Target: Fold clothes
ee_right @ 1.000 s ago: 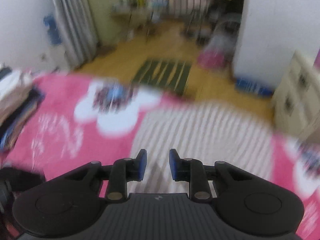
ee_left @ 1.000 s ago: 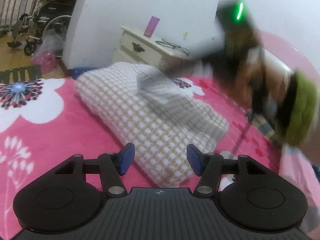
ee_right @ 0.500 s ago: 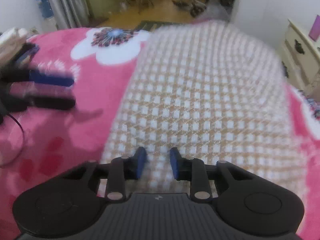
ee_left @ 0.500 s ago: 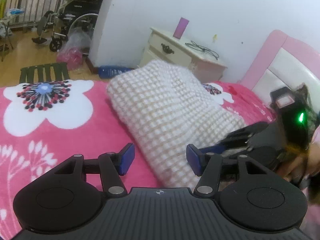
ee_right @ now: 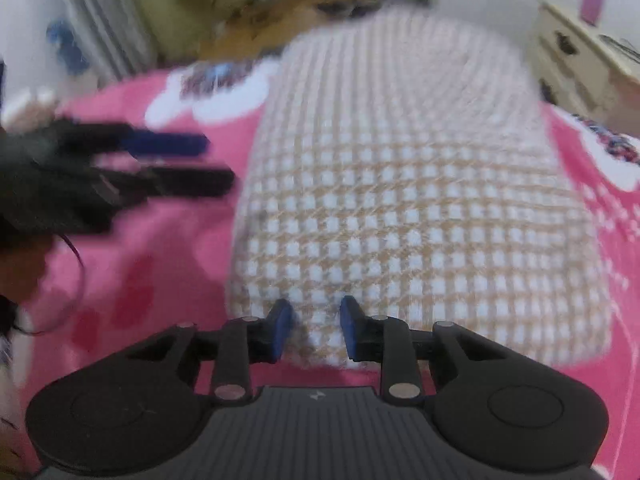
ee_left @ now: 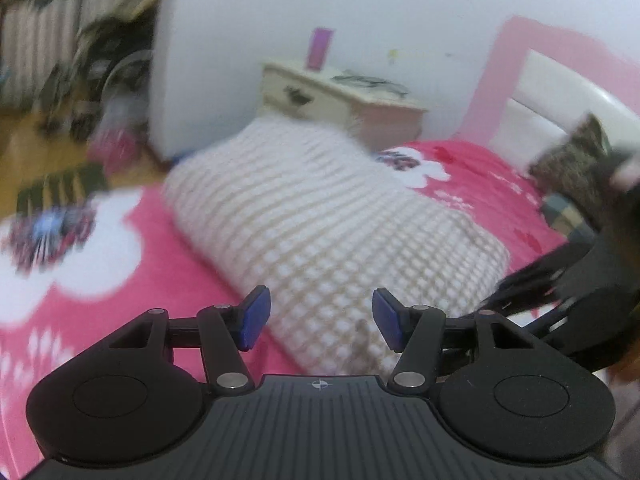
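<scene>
Blur hides far room | left claw [ee_left: 320, 316] spread – empty | right claw [ee_right: 314, 328] narrowly parted over checked garment [ee_right: 400, 200] – pinch unclear

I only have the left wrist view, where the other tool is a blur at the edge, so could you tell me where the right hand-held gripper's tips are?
Observer: The right hand-held gripper is at the near edge of the checked garment. Cloth shows between its jaws, which have just been closing slightly; a pinch I cannot confirm.
Operator: Thank you. Does my left hand-held gripper touch the garment?
Observer: No. From the right wrist it hangs beside the garment, over the pink bedspread, open and empty.
</scene>
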A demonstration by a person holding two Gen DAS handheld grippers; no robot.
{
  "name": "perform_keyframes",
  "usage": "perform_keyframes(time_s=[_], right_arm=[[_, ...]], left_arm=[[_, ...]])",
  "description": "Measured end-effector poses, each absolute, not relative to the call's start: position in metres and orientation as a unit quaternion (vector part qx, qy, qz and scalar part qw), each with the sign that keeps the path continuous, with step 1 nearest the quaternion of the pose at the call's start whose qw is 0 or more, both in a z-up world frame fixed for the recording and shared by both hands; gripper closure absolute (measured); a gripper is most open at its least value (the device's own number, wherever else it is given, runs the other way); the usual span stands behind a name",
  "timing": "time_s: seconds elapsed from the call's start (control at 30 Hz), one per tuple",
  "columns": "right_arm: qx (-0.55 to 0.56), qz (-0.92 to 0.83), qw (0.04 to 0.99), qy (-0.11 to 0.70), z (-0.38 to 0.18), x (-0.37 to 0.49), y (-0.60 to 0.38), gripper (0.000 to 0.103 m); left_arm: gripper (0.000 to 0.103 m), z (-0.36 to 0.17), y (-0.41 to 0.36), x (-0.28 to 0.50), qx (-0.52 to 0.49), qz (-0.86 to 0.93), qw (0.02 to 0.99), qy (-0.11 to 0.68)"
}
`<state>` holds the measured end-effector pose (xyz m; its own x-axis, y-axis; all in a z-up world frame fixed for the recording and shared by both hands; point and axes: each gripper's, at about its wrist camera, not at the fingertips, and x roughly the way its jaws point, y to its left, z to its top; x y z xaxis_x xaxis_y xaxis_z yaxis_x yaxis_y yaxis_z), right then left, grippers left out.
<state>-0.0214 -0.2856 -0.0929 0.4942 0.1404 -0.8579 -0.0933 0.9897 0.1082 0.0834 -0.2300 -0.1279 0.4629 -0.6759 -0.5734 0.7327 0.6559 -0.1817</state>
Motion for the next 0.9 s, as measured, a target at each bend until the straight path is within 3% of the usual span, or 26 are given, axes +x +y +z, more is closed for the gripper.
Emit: perform_keyframes(time_s=[0.17,0.33,0.53,0.67,0.9], right_arm=[[0.013,-0.018,0.89,0.456,-0.056,-0.037,-0.324,0.077],[0.01,-0.06,0.87,0.49,-0.133,-0.034,-0.366,0.077],[0.007,-0.082,0.892,0.444,-0.073,-0.033,-0.38,0.078],[0.012,-0.098,0.866,0.491,-0.13,-0.004,-0.41,0.082],[-0.02,-0.083,0.902,0.423,-0.046,0.036,-0.39,0.08]], left_arm=[[0.046,-0.132,-0.259,0.078,0.087,-0.438,0.842,0.302],[0.044,-0.149,-0.279,0.064,0.157,-0.445,0.831,0.294],[0.042,-0.15,-0.275,0.063,0.154,-0.441,0.832,0.299],[0.041,-0.147,-0.283,0.055,0.174,-0.445,0.831,0.283],[0.041,-0.149,-0.273,0.066,0.134,-0.437,0.832,0.313]])
